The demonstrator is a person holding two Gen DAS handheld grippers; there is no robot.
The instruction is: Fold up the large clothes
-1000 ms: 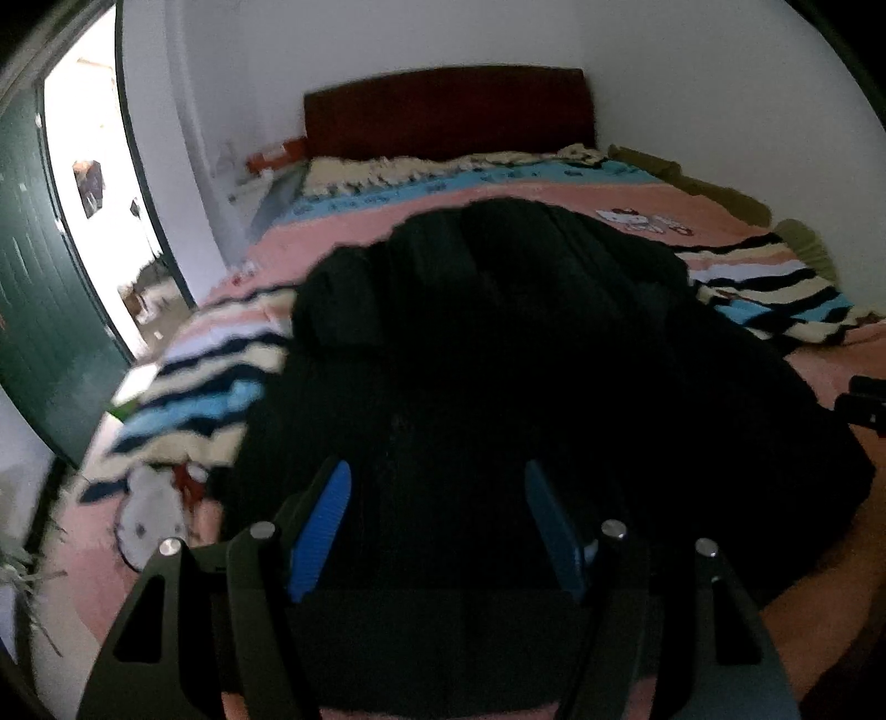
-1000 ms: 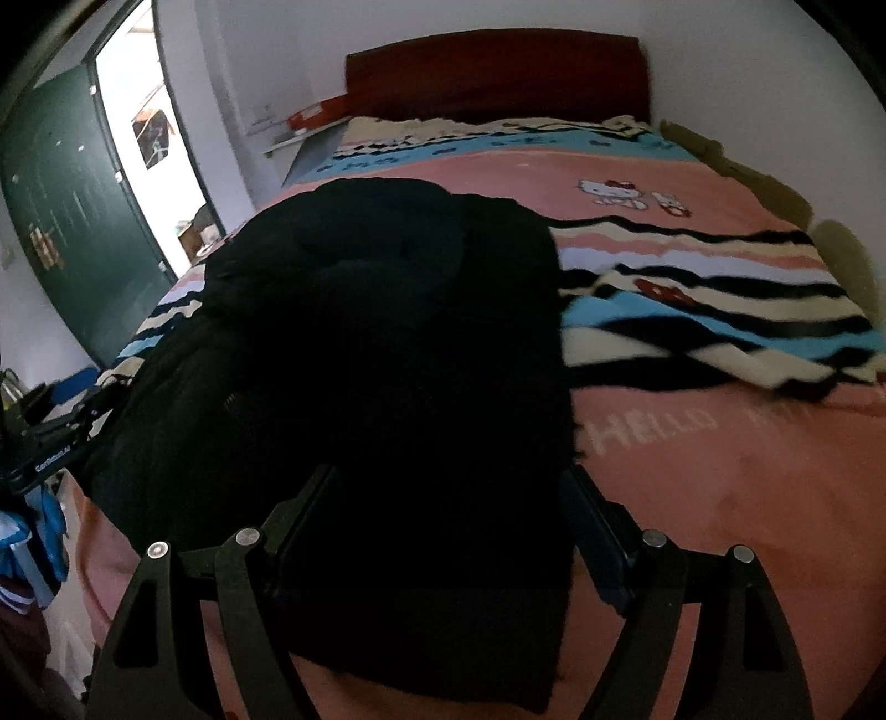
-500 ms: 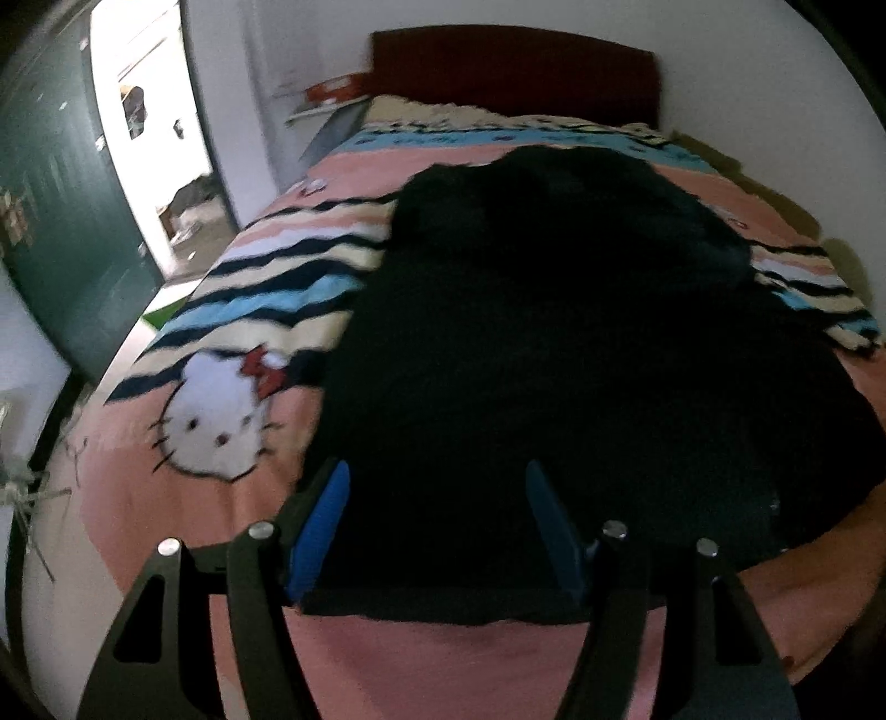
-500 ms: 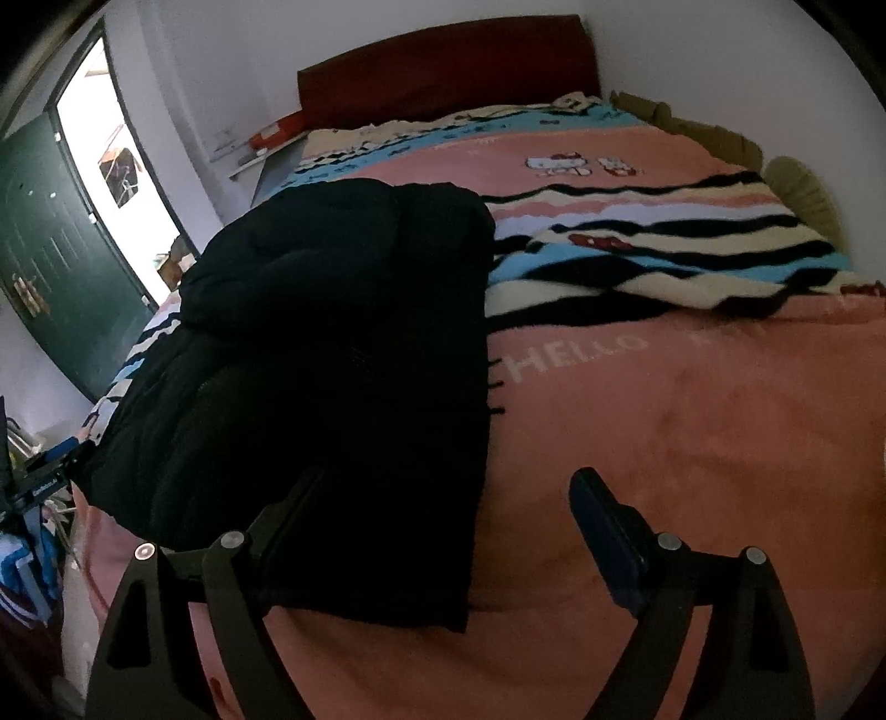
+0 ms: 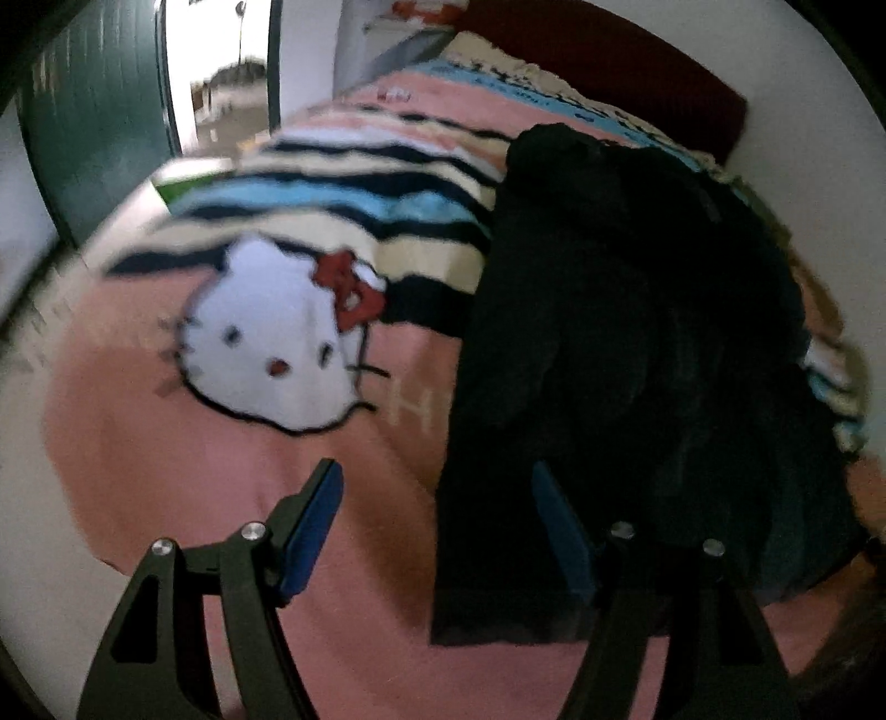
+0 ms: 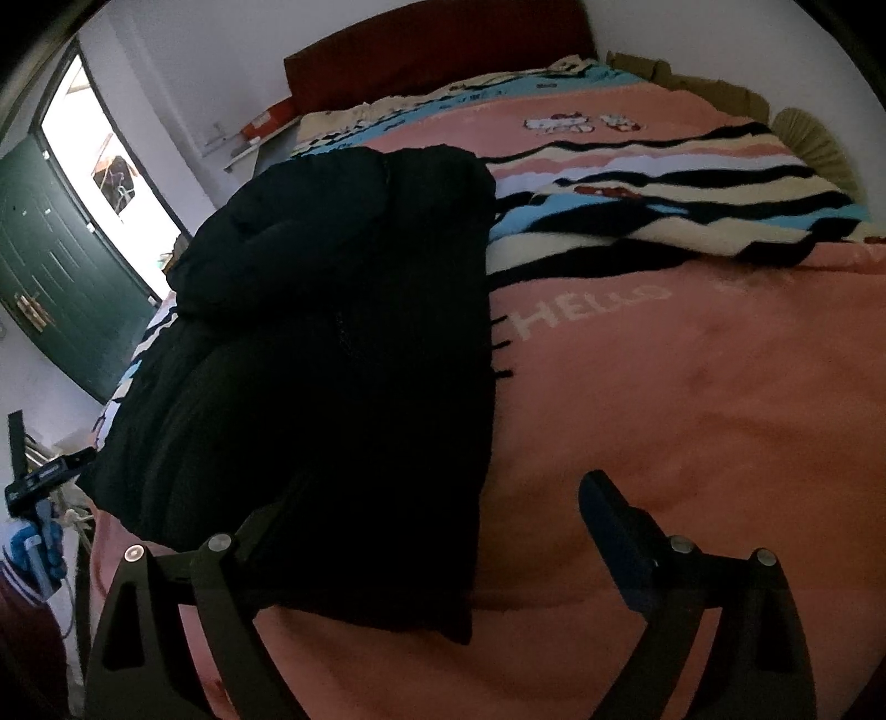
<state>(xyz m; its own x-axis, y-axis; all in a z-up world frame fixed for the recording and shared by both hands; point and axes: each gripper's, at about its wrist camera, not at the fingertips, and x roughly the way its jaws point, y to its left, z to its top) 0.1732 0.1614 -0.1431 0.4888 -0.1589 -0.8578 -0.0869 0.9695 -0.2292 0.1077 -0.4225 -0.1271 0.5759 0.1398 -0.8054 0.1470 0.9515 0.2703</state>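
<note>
Beside black coat (image 6: pixel 343 354), bare pink blanket (image 6: pixel 692 399).

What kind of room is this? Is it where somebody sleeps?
Most likely a bedroom. A wide bed covered by a pink cartoon-cat blanket fills the view, with a dark red headboard against the wall. A big black garment lies on the blanket, and a dark green door stands open.

Your black garment (image 6: pixel 343 343) lies folded into a long bulky stack on the pink blanket, running from six toward twelve o'clock.
</note>
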